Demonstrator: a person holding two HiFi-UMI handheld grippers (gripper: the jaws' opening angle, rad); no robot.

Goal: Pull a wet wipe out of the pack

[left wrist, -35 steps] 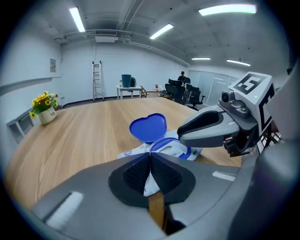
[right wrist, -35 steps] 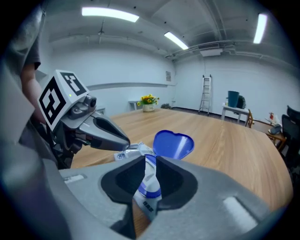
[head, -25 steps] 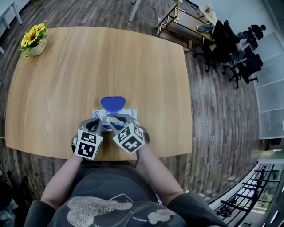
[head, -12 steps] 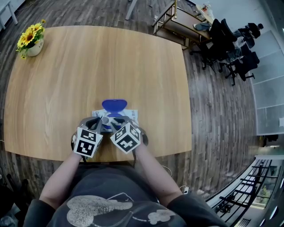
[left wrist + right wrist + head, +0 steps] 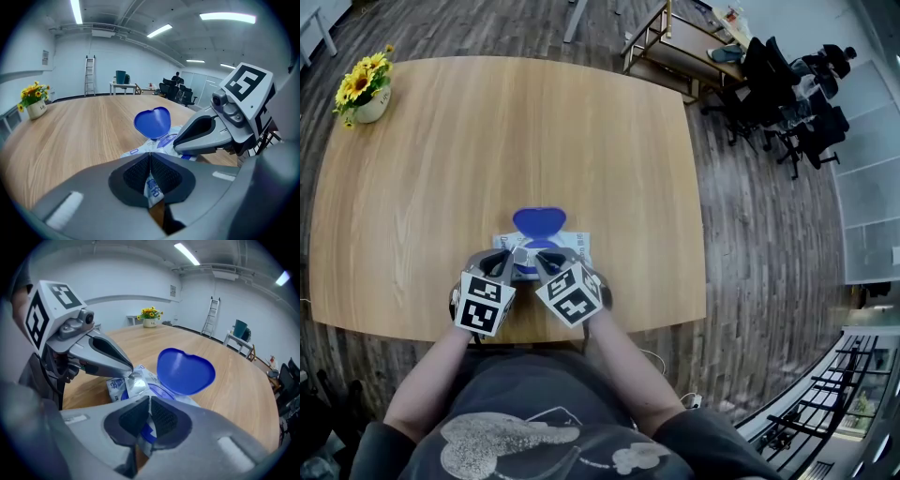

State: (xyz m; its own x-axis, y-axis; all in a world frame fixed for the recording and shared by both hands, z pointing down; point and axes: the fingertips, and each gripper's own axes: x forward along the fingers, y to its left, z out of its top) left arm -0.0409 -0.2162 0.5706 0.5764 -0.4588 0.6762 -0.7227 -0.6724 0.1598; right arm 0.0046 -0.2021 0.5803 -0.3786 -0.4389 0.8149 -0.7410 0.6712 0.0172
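Wipe pack (image 5: 574,240) is sitting low and centre in the head view, near the close edge of the surface (image 5: 534,131). Its long side runs left to right across the frame, and the blue heart-shaped lid (image 5: 539,221) is flipped up on the far side. Both tongs come at it from the near edge, so the opening is straight ahead of the 2 tips, just this side of the lid. The left tongs (image 5: 517,253) are clenched on the pack wrapper: printed film shows between the pads in the left gripper view, and the right gripper view shows that tip pinching up a shiny fold of it. The right tongs (image 5: 538,255) have just been closing and are now clamped tight, tip right at the blue ring of the opening, so they look like the nearer of the 2 to the wipe. My guess is the pull has to go up and away from the pack while the left side holds it down. Here's the annoying part: in the head view the marker cubes and tongs cover the opening completely. In the right gripper view I only see white and blue behind the pads, so I can't tell if a wet wipe is actually caught in there or nothing at all. No wipe is plainly visible anywhere.
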